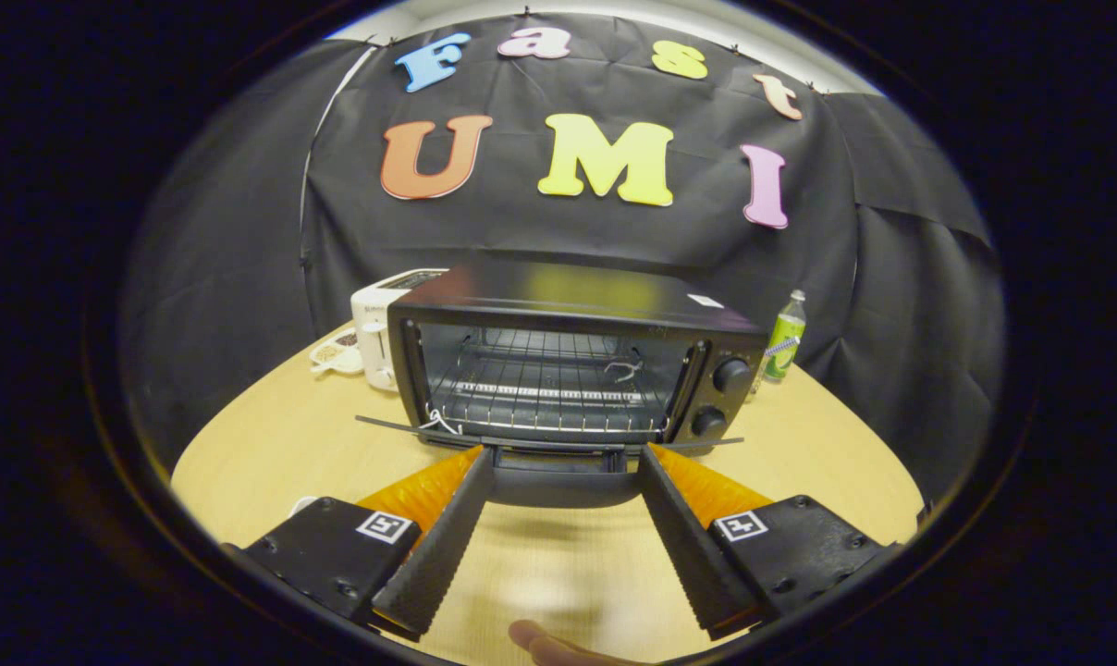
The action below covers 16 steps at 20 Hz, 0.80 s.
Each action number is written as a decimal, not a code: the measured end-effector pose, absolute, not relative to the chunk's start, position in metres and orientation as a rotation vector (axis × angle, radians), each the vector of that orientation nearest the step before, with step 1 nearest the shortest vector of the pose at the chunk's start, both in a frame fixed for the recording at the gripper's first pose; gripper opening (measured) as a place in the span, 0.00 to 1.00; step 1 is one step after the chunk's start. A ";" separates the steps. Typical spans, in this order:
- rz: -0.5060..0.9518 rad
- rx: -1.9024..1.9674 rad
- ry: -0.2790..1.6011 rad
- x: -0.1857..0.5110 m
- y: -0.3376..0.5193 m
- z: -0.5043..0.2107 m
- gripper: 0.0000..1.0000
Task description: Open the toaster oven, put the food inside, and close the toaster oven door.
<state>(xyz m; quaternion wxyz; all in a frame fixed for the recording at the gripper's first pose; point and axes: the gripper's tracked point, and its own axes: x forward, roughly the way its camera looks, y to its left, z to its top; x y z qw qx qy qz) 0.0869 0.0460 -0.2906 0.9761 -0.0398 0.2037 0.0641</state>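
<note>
A black toaster oven (568, 305) stands on the wooden table (281, 444) with its door (401, 427) swung down flat toward me. Inside, the wire rack (545, 388) is bare. My gripper (566, 453) is open and wide, level with the lowered door. The door's dark handle (563, 483) lies between the two fingertips, one fingertip near each of its ends; whether they touch it I cannot tell. Two knobs (732, 375) sit on the oven's right panel.
A white toaster (374, 333) stands behind the oven's left side, with a small dish (337, 356) beside it. A green bottle (785, 338) stands behind the oven's right side. A person's fingertip (545, 643) shows below the gripper, over the table.
</note>
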 end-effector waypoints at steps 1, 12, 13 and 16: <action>0.134 -0.079 0.421 0.083 0.045 -0.299 1.00; 0.162 -0.031 0.547 0.069 0.037 -0.364 1.00; 0.166 -0.021 0.565 0.069 0.036 -0.368 1.00; 0.183 -0.002 0.591 0.070 0.037 -0.373 1.00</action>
